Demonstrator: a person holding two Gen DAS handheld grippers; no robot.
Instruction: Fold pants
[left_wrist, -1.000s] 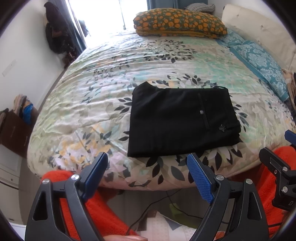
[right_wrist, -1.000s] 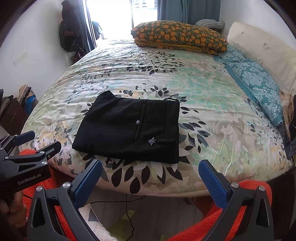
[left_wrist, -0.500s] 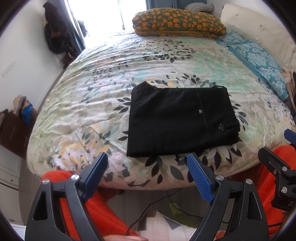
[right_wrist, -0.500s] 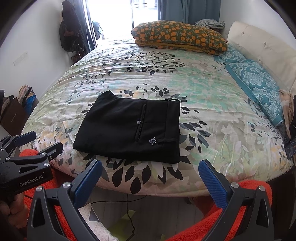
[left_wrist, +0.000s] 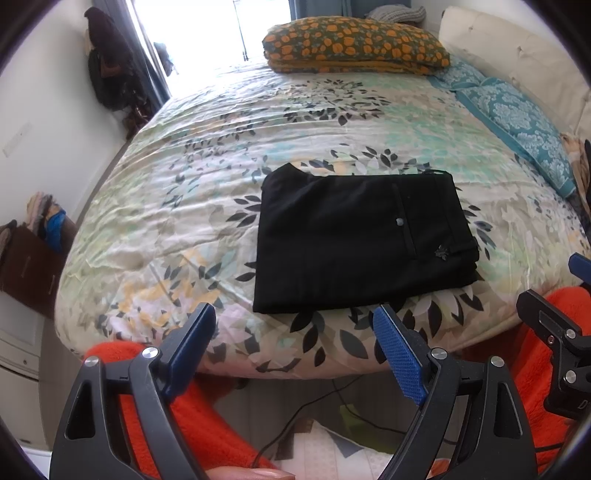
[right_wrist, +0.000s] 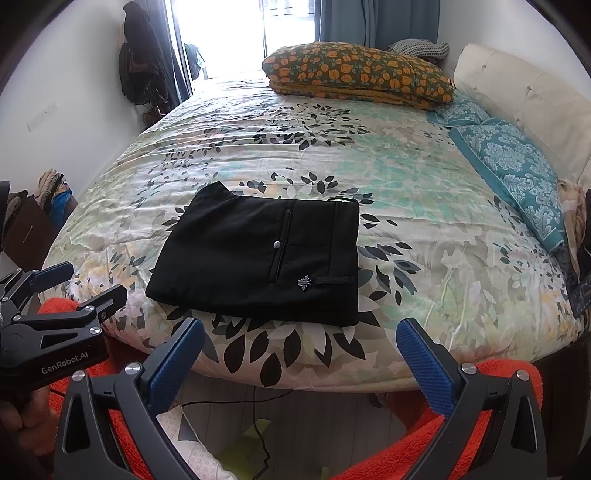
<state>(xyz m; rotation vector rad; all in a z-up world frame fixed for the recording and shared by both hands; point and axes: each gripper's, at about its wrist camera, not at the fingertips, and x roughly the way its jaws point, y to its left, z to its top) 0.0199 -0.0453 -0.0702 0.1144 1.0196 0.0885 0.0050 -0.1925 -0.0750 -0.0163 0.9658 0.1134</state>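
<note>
The black pants (left_wrist: 354, 240) lie folded into a flat rectangle near the front edge of the bed; they also show in the right wrist view (right_wrist: 266, 258). My left gripper (left_wrist: 295, 332) is open and empty, held off the bed's front edge, just short of the pants. My right gripper (right_wrist: 299, 343) is open and empty, also in front of the bed edge. The left gripper appears at the left of the right wrist view (right_wrist: 62, 288), and the right gripper at the right edge of the left wrist view (left_wrist: 554, 295).
The floral duvet (right_wrist: 424, 192) covers the bed. An orange patterned pillow (right_wrist: 354, 74) lies at the far end, teal pillows (right_wrist: 509, 162) along the right. Orange cloth (left_wrist: 546, 354) sits below the grippers. A cable (right_wrist: 258, 417) runs on the floor.
</note>
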